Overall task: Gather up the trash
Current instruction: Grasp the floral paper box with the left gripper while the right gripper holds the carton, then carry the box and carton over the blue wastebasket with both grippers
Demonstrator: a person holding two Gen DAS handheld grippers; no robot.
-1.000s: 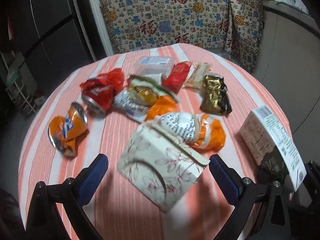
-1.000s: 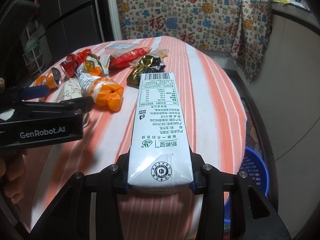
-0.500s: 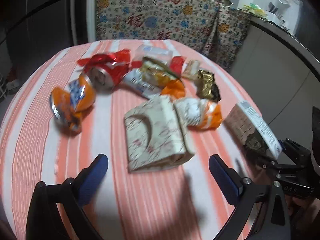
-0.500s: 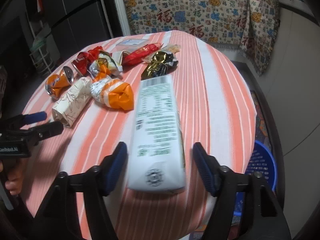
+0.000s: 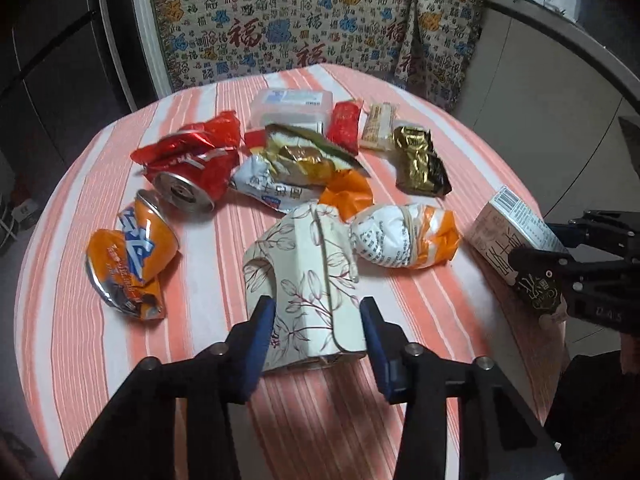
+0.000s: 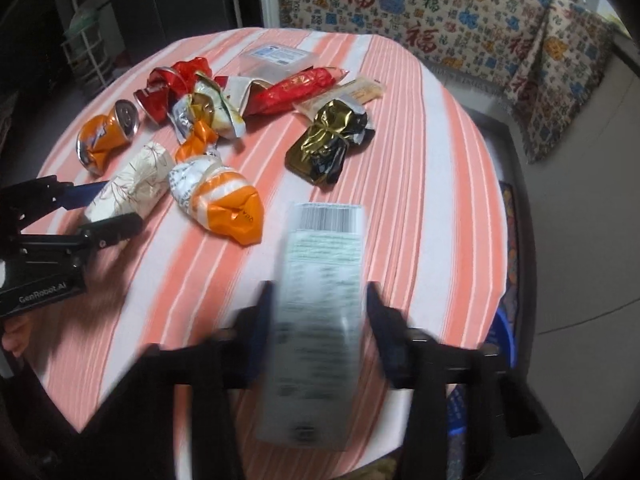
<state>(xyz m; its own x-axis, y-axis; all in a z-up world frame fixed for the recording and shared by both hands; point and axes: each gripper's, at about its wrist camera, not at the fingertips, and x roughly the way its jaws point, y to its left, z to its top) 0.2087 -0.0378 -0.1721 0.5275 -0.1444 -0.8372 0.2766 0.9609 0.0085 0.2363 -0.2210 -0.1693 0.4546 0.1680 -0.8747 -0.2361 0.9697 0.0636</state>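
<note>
My left gripper [image 5: 318, 322] is shut on a white floral paper box [image 5: 304, 276] lying on the striped table; it also shows in the right wrist view [image 6: 132, 184]. My right gripper [image 6: 318, 312] has its jaws apart around a milk carton [image 6: 320, 300], which is blurred and tilting downward; I cannot tell if the pads touch it. The carton shows at the table's right edge in the left wrist view [image 5: 516, 236]. Crushed orange can [image 5: 128, 256], red can [image 5: 188, 168], orange-white wrapper [image 5: 404, 236] and gold wrapper [image 5: 420, 164] lie on the table.
More wrappers and a clear plastic box [image 5: 292, 100] sit at the far side of the round table [image 5: 80, 340]. A blue bin [image 6: 504, 340] stands on the floor below the table's right edge. A patterned cloth [image 5: 312, 20] hangs behind.
My left gripper closed from wide open onto the floral box. My right gripper opened half a second ago, and the carton now hangs lower and blurred between the jaws.
</note>
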